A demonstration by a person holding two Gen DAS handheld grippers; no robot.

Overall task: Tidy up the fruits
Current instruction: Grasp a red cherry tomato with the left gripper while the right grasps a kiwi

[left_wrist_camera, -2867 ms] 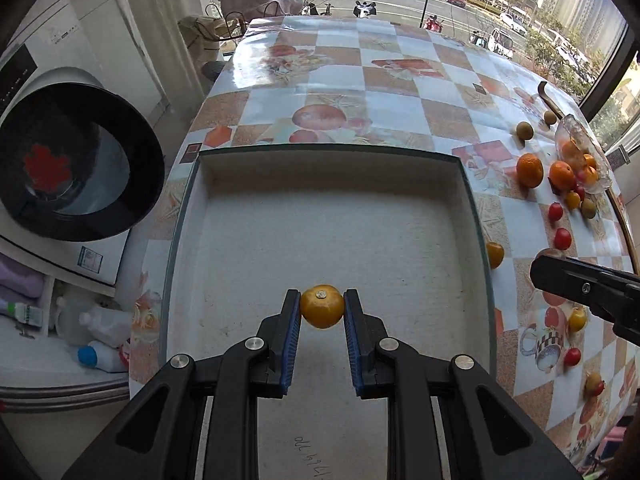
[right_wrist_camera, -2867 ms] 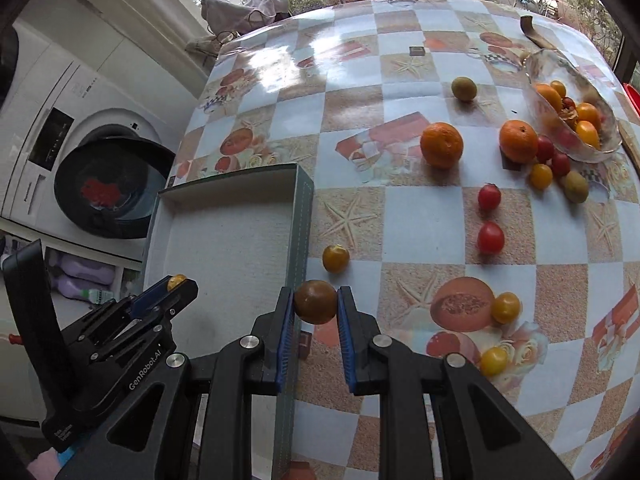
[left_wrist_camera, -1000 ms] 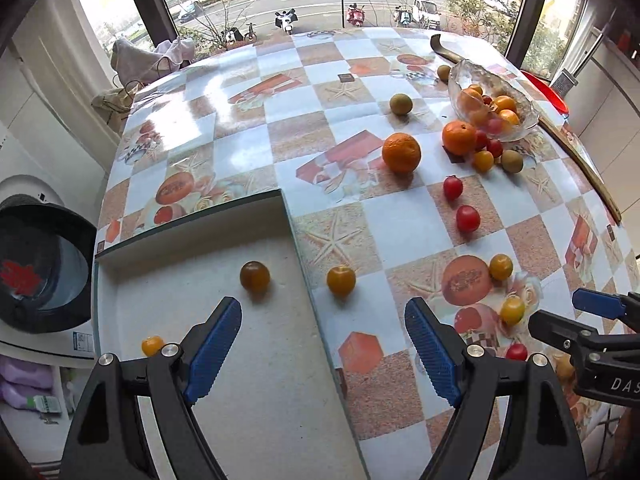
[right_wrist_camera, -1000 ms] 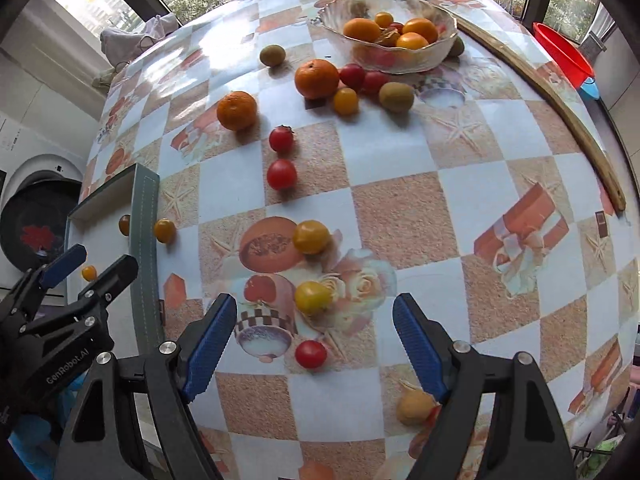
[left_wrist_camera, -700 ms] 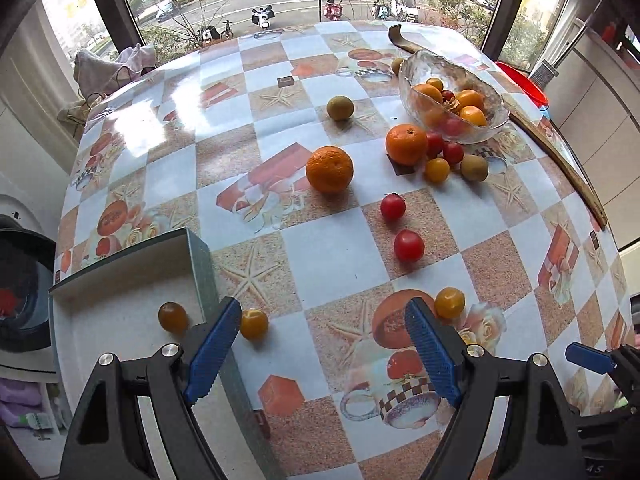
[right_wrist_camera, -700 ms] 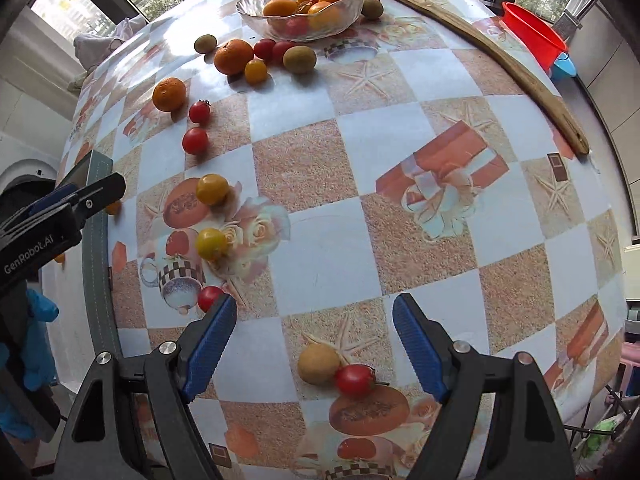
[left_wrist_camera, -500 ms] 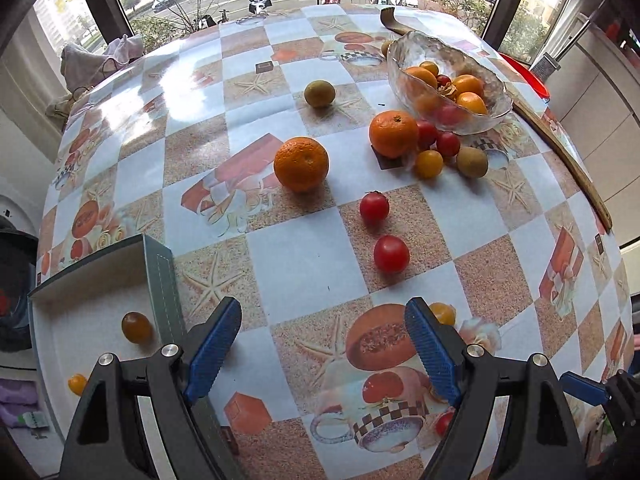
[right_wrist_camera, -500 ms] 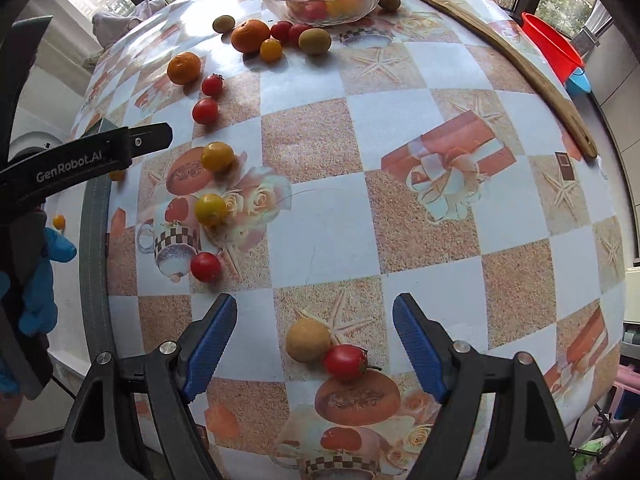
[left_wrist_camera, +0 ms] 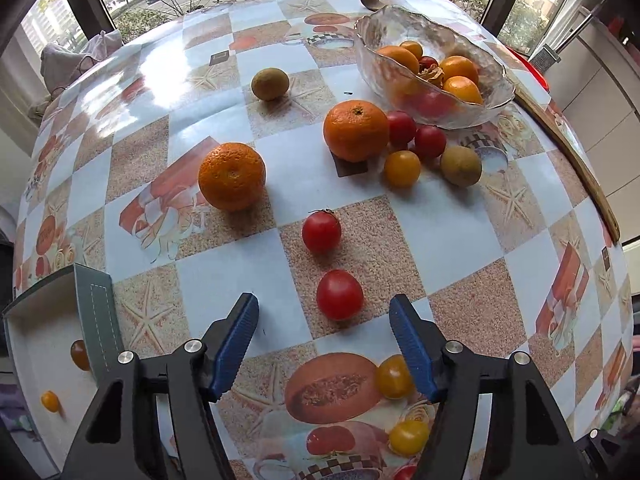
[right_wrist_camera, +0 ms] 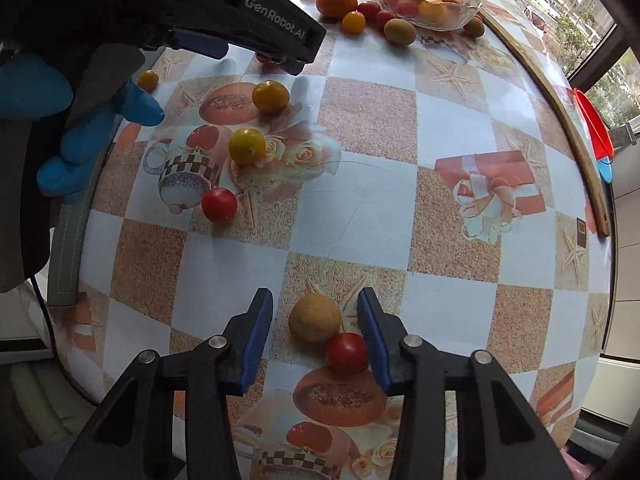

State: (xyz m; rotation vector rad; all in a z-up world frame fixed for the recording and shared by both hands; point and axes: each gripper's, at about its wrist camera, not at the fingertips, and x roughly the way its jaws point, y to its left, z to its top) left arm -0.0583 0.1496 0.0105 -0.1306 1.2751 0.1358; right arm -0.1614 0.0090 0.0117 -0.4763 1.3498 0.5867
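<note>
Checkered oilcloth is covering the table (left_wrist_camera: 224,264), across which most of the fruit is still lying loose. At its left edge the grey tray (left_wrist_camera: 98,312) is now being seen only in part, since the left gripper (left_wrist_camera: 324,336) has been swung away from it within the last seconds. Two small orange fruits (left_wrist_camera: 79,354) are resting inside that tray, so two deliveries are judged to be done. Toward the far right corner the glass bowl (left_wrist_camera: 436,80) is holding oranges and tomatoes, with two large oranges (left_wrist_camera: 232,176) sitting near it on the cloth. The left gripper is being held wide apart and empty, its pads framing a red tomato (left_wrist_camera: 339,294) without touching it. The right gripper (right_wrist_camera: 316,328) has been brought to the near edge and is likewise unclenched, narrower than a moment ago, and a tan round fruit (right_wrist_camera: 315,318) and a small red tomato (right_wrist_camera: 346,352), touching each other, are being bracketed between its pads. A fresh round of picking is judged to be starting on both sides.
</note>
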